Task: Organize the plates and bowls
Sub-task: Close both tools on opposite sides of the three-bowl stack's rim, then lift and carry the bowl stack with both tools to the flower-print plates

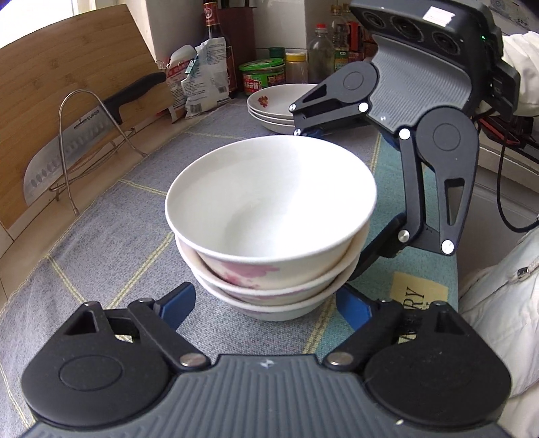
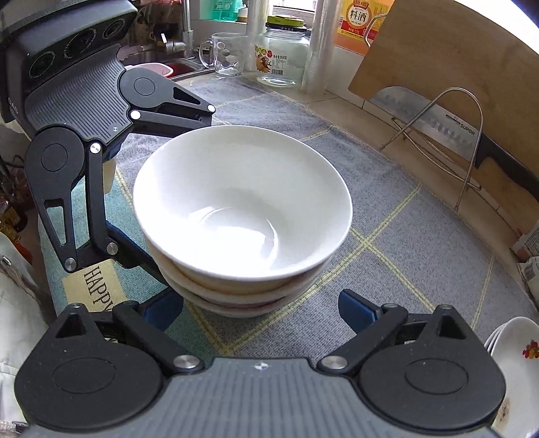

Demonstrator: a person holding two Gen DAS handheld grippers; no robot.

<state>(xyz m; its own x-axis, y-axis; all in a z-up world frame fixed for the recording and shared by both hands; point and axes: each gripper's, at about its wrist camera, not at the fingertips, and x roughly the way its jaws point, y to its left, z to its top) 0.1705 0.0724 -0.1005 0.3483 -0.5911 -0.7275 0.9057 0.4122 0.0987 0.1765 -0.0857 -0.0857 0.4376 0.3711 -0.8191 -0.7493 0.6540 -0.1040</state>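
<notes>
left tool (image 1: 266,308), three nested white bowls (image 1: 269,215)

Glossy ceramic bowls (image 1: 269,215), woven cloth (image 1: 101,242)

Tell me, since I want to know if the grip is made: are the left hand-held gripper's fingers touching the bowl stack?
Apart. In the left wrist view, cloth shows between each blue pad and the bowl stack.

"SUPOR" reads clear on the cleaver blade (image 2: 448,126) in its wire rack. The yellow bottle label (image 2: 358,23) carries "料酒". On the mat's cream patch (image 2: 97,289) stands "HAPPY", cut off at the edge. The glass jar's sticker (image 2: 274,62) is too small to read.
</notes>
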